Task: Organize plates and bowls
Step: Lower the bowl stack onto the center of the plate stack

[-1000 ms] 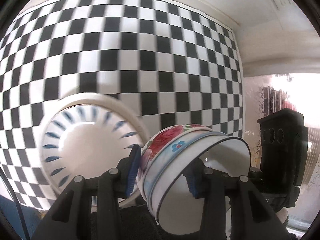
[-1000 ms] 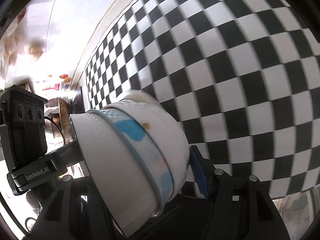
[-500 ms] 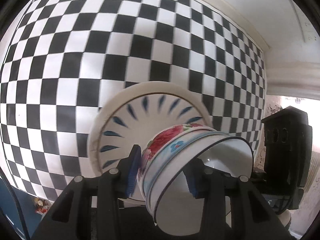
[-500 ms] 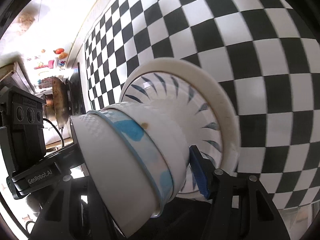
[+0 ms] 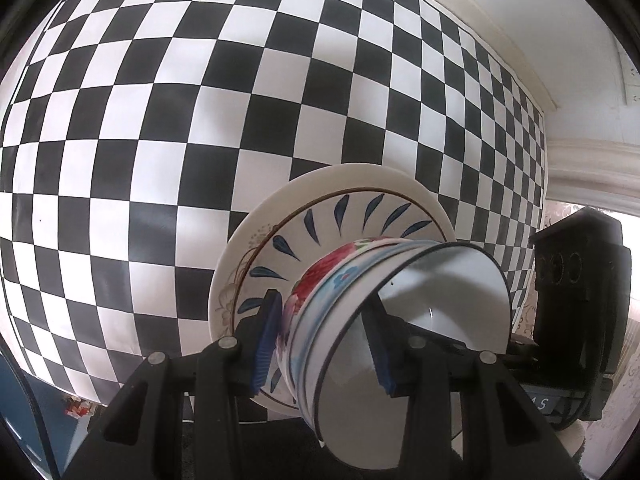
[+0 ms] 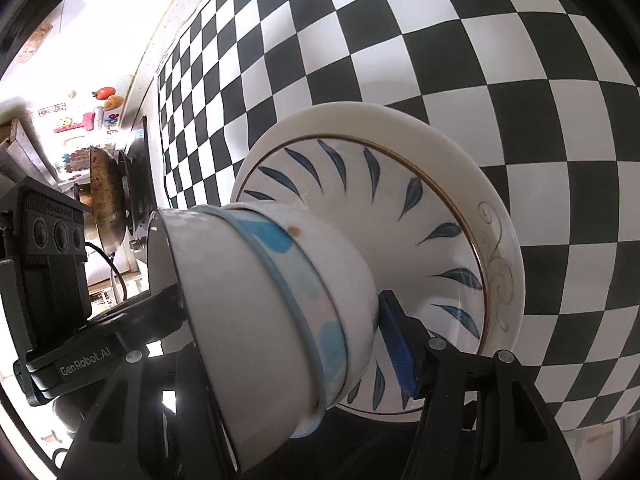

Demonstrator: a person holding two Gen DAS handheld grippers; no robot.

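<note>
Checkered cloth (image 5: 200, 160) unchanged; leaf-patterned plates (image 5: 344, 216) now under both held bowls (image 5: 360, 300).

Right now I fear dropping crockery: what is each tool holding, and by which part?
Both hold the bowl stack together: left tool pinches its rim wall, right tool spans its sides.

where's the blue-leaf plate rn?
The blue-leaf plate sits stacked on a larger cream plate on the checkered tablecloth, right behind the stack of bowls held by both grippers; lower centre in both wrist views.
</note>
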